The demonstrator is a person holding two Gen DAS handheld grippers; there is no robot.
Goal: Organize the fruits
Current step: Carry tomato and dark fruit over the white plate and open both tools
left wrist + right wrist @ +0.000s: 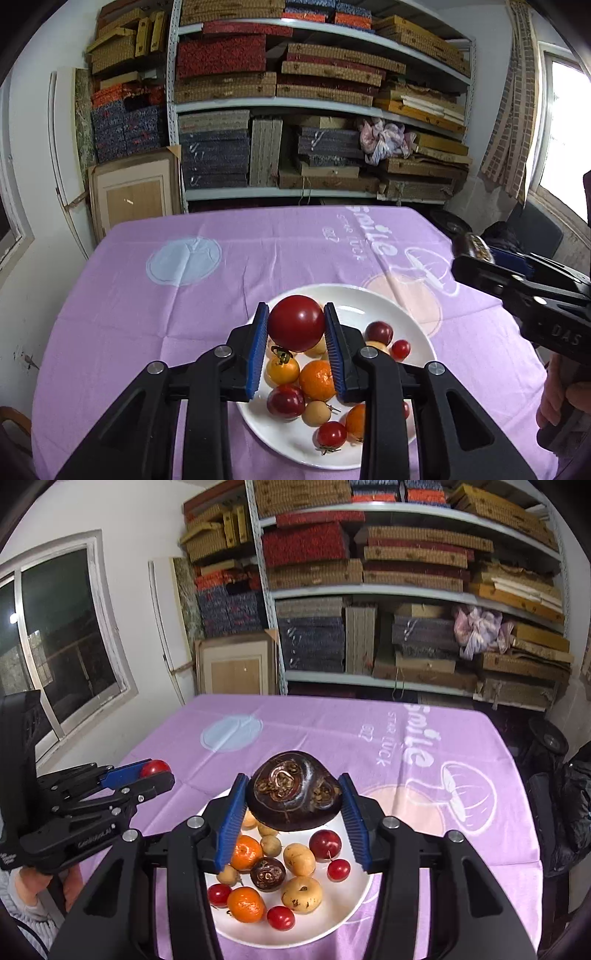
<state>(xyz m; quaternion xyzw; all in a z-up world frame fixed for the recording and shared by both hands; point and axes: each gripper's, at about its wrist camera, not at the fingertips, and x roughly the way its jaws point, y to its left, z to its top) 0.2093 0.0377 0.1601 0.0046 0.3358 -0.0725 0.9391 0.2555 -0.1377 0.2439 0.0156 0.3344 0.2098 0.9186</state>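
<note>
Metal shelves [321, 107] stacked with flat boxes fill the back wall, and in front of them a tabletop [155, 306] lies under a lilac cloth printed with pale circles and white lettering. On the cloth sits a white plate [354, 897] heaped with small fruit: two oranges, several red cherry tomatoes, yellowish round fruits and a dark brown bulb.

The left gripper [296, 325] is above the plate, its blue fingers [258, 350] closed on a red tomato [296, 323], one pad against each side. In the right wrist view the same gripper [155, 773] shows at the left edge, over the cloth beside the plate, the tomato [155, 768] at its tip.

The right gripper [293, 797] is also raised over the plate, its fingers [231, 827] clamped on a large dark brown bulb [293, 797] with curled dry scars on top. From the left wrist view this gripper [476, 258] reaches in from the right, with a hand [561, 402] below it, part of the dark bulb [471, 245] visible at its end.
</note>
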